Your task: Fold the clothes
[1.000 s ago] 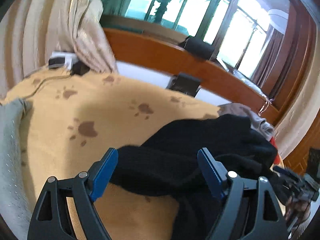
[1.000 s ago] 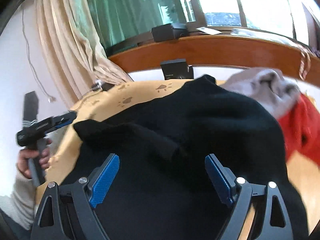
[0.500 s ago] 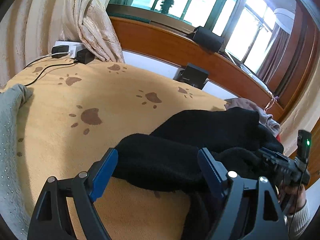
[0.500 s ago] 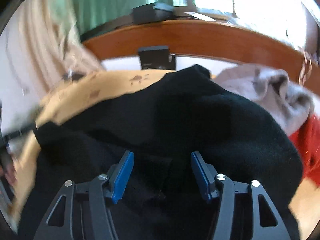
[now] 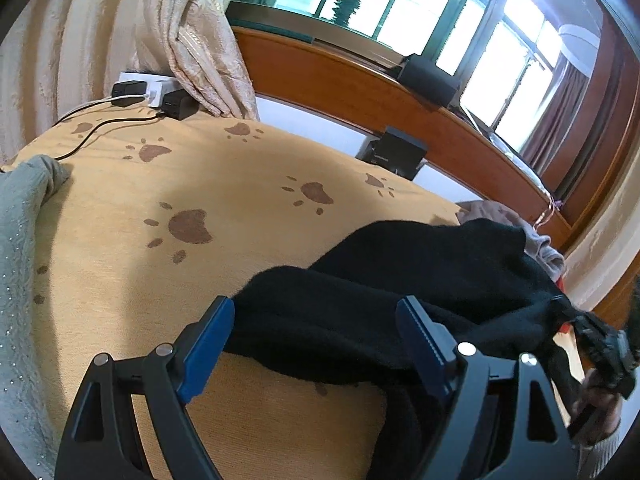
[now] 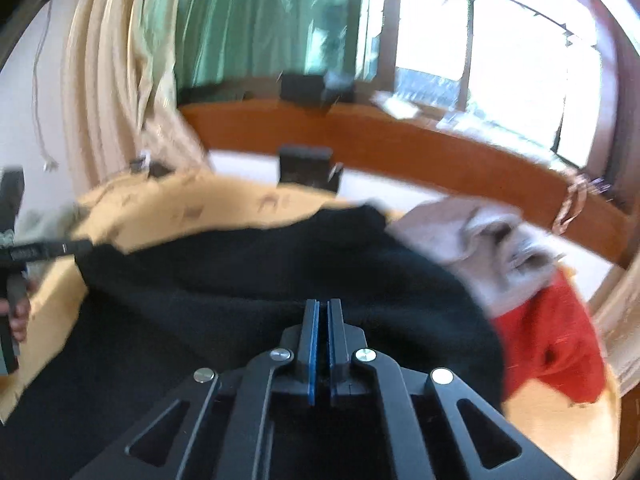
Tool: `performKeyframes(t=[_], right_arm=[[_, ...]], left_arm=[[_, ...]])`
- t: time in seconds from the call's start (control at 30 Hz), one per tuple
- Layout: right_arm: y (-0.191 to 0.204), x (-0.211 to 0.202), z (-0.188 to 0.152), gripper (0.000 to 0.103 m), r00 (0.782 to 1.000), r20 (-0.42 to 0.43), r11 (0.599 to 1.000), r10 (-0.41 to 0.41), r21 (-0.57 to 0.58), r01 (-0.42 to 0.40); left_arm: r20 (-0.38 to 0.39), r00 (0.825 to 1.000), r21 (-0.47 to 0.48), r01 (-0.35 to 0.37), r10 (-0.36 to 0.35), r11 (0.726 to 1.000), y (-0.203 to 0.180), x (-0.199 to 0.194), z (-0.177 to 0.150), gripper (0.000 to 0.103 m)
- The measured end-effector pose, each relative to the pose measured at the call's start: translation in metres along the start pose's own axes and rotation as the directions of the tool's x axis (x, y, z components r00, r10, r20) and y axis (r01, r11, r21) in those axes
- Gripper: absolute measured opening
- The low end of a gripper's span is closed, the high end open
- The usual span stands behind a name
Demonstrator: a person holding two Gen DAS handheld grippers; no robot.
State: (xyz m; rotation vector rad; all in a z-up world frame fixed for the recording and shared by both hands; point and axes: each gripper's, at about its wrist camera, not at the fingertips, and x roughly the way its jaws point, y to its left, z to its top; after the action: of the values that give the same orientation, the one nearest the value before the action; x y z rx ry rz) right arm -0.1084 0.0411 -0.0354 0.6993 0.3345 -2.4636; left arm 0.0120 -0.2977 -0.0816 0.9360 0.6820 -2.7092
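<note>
A black sweater [image 5: 420, 280] lies spread in loose folds on a bed covered by a tan blanket [image 5: 200, 300] printed with brown paw marks. The sweater serves as the landmark.

Left gripper [image 5: 316, 340]: jaws wide apart, its blue pads [image 5: 208, 340] standing on either side of a rounded fold at the sweater's near edge. The fold lies between them; neither pad presses on it.

Right gripper [image 6: 322, 312]: jaws brought together at the middle of the sweater's near side, blue pads almost meeting. The view is blurred, and black cloth surrounds the tips, so whether a pinch of the sweater is caught between them cannot be told. In the left wrist view this gripper appears at the sweater's right end, borne by a hand [image 5: 600, 396] whose sleeve shows below.

Beyond the sweater's far right edge lie a grey garment [image 6: 492, 248] touching it, and a red garment [image 6: 556, 340] just beside the grey one. Well apart from the sweater, at the blanket's left edge, lies a pale green knitted garment [image 5: 20, 260].

Behind the sweater runs a wooden bed frame [image 5: 360, 92], with a small black box [image 5: 394, 152] standing between frame and blanket. To the far left of the sweater, chargers [image 5: 152, 94] with trailing cables sit at the foot of a cream curtain [image 5: 196, 36]. Windows [image 5: 500, 40] stand behind the frame.
</note>
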Motion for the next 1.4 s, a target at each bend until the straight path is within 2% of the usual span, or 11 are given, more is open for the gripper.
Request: performKeyframes(t=[0.17,0.37,0.53,0.73,0.77,0.83,0.87,0.9,1.1,1.27,1.4], right_arm=[[-0.031,-0.043,0.009,0.004,0.987,0.099,0.990,-0.129,0.064,0.123],[-0.067,-0.056,-0.008,0.004,0.973,0.060,0.964,-0.225,0.158,0.213],[-0.078,-0.032,-0.029,0.005,0.987,-0.081,0.974,-0.137,0.171,0.149],[-0.060,-0.050,-0.014,0.009,0.993,-0.012,0.979,-0.115,0.168,0.115],[-0.050,-0.053,-0.009,0.015,0.995,0.008,0.986,-0.099,0.139,0.097],[-0.022,-0.054,0.002,0.039,0.998,0.048,0.996,-0.044,0.076,0.040],[-0.011,-0.054,0.006,0.072,0.998,0.062,0.999,-0.012,0.052,0.009],[0.000,-0.054,0.010,0.088,0.997,0.076,0.999,0.020,0.028,-0.022],[0.060,-0.028,0.039,0.088,0.983,0.061,0.984,0.172,-0.066,-0.168],[0.088,0.017,0.051,0.088,0.946,-0.048,0.946,0.322,-0.035,-0.324],[0.107,0.065,0.043,0.088,0.924,-0.161,0.936,0.347,-0.007,-0.353]], left_arm=[[0.004,1.000,-0.013,-0.003,0.003,1.000,0.003,-0.001,0.001,0.086],[-0.013,1.000,0.012,-0.003,0.003,1.000,-0.002,0.004,0.000,0.086],[-0.050,0.999,0.067,-0.004,0.007,0.998,-0.013,0.012,-0.005,0.086],[-0.063,0.993,0.205,-0.089,0.104,0.975,-0.032,0.017,-0.012,0.086],[-0.063,0.991,0.222,-0.101,0.118,0.970,-0.034,0.018,-0.013,0.087],[-0.063,0.988,0.233,-0.122,0.140,0.965,-0.034,0.019,-0.014,0.087],[-0.066,0.987,0.234,-0.130,0.149,0.964,-0.033,0.020,-0.014,0.087],[-0.069,0.985,0.235,-0.137,0.157,0.962,-0.033,0.022,-0.015,0.087],[-0.060,0.967,0.279,-0.222,0.248,0.934,-0.034,0.032,-0.018,0.097],[-0.083,0.960,0.227,-0.244,0.269,0.943,-0.020,0.036,-0.015,0.101],[-0.086,0.954,0.198,-0.268,0.289,0.943,-0.006,0.034,-0.012,0.101]])
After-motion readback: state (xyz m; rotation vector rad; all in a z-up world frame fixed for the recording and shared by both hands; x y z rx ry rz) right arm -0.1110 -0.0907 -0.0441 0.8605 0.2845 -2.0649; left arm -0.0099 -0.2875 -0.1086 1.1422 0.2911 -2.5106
